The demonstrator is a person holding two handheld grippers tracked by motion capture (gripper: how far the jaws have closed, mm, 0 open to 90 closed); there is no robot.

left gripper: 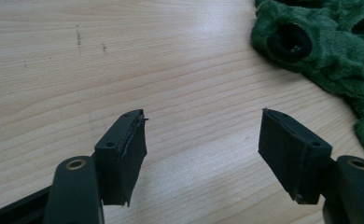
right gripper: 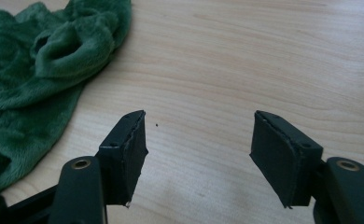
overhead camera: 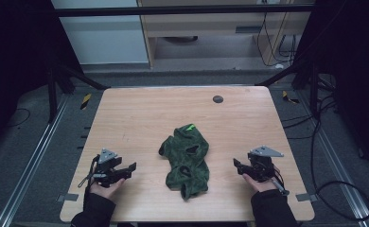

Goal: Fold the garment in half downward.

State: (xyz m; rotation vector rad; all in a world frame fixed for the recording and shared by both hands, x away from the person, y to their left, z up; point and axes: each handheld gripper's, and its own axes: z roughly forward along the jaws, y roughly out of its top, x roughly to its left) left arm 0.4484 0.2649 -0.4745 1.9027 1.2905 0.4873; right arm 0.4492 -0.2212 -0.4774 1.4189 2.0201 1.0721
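Observation:
A crumpled dark green fleece garment (overhead camera: 186, 158) lies in the middle of the wooden table (overhead camera: 140, 113), with a small bright green tag at its far end. My left gripper (overhead camera: 131, 169) rests low over the table to the garment's left, jaws open and empty. In the left gripper view the left gripper (left gripper: 203, 114) has bare wood between its jaws and the garment (left gripper: 329, 51) at the upper right. My right gripper (overhead camera: 237, 166) sits to the garment's right, also open and empty. The right gripper view shows the right gripper (right gripper: 199, 114) over bare wood and the garment (right gripper: 35, 74) at the left.
A small dark round disc (overhead camera: 217, 99) is set in the table near its far edge. Dark metal frame bars (overhead camera: 182, 9) cross above the far side. Cables (overhead camera: 324, 142) trail on the grey floor to the right. Wooden furniture stands beyond the table.

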